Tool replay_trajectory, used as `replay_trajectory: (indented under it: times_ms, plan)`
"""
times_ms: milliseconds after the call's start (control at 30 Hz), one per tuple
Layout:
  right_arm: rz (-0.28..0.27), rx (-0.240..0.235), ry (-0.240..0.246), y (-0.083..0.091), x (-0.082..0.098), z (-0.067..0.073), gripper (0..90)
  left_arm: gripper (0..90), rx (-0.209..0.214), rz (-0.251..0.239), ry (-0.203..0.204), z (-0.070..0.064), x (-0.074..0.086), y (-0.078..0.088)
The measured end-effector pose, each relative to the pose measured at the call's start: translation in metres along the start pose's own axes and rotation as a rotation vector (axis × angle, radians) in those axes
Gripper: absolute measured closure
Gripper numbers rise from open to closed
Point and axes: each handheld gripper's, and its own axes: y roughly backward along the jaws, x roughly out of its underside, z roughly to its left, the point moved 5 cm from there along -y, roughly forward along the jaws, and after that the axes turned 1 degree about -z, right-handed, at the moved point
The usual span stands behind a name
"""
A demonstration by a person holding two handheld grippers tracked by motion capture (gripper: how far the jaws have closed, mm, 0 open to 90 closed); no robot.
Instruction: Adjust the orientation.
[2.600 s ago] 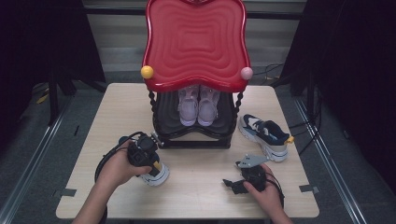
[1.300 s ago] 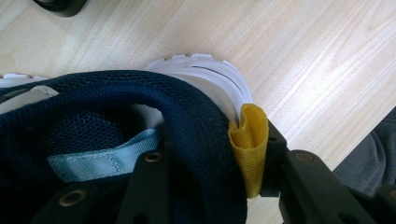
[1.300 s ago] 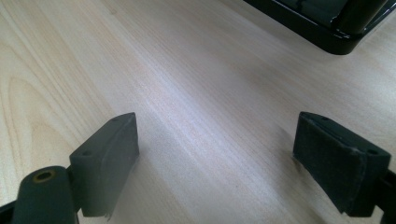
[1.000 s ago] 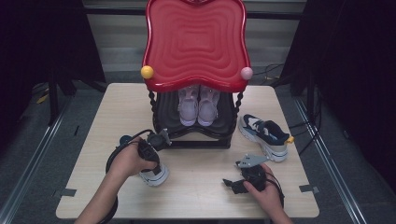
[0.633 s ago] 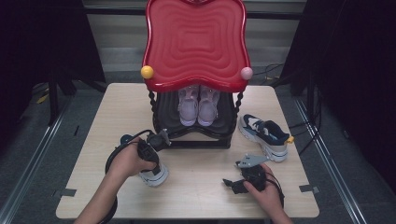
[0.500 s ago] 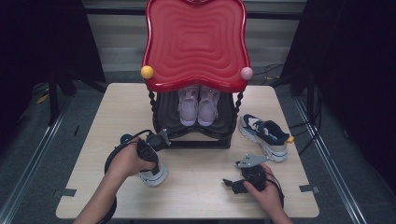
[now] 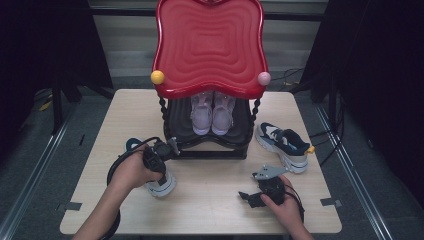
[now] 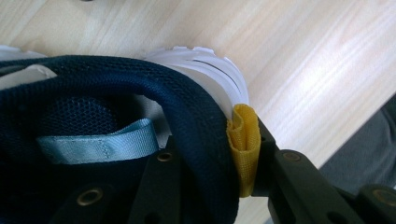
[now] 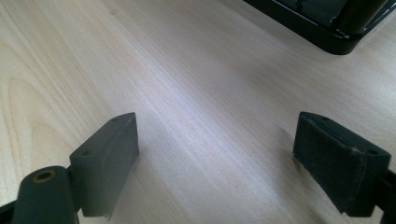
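A navy sneaker (image 7: pixel 162 185) with a white sole lies at the table's front left. My left gripper (image 7: pixel 160 167) reaches down onto its heel. In the left gripper view one jaw is inside the navy collar (image 8: pixel 116 93) and the other presses on the yellow pull tab (image 8: pixel 245 140) outside. The left gripper (image 8: pixel 219 177) has just been closing, with the heel between its jaws. The matching sneaker (image 7: pixel 282 145) stands at the right of the table. My right gripper (image 7: pixel 247 196) rests low at the front right, and its jaws (image 9: pixel 215 158) stand open over bare wood.
A black rack (image 7: pixel 210 145) with a red wavy top (image 7: pixel 210 45) stands mid-table, a pink pair of shoes (image 7: pixel 212 112) on its lower shelf. Yellow (image 7: pixel 157 77) and pink (image 7: pixel 264 78) knobs mark its corners. The rack's base (image 9: pixel 327 23) lies ahead of the right gripper.
The left hand has shifted slightly over the navy sneaker and settled at its heel. The right hand and gripper have stayed in place.
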Motion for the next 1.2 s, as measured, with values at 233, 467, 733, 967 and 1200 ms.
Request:
replay_trajectory:
  times_ms: [233,467,733,967,1200]
  plan:
    - [0.000,0.001,0.000,0.000,0.000,0.000,13.8,73.7,-0.024,-0.020,0.013,0.002,0.004,0.013]
    - [0.001,0.002,-0.002,0.000,0.000,0.000,13.8,74.8,-0.034,-0.031,0.008,0.005,0.005,0.019]
    - [0.000,0.000,-0.001,0.000,0.000,0.000,13.8,73.7,0.078,-0.029,0.013,-0.002,0.003,-0.008]
    - [0.001,0.001,-0.002,0.000,0.000,0.000,13.8,72.8,0.093,-0.019,0.020,-0.005,0.002,-0.017]
    - [0.001,0.001,-0.002,0.000,0.000,0.000,13.8,69.5,0.097,-0.035,0.044,-0.004,0.002,-0.021]
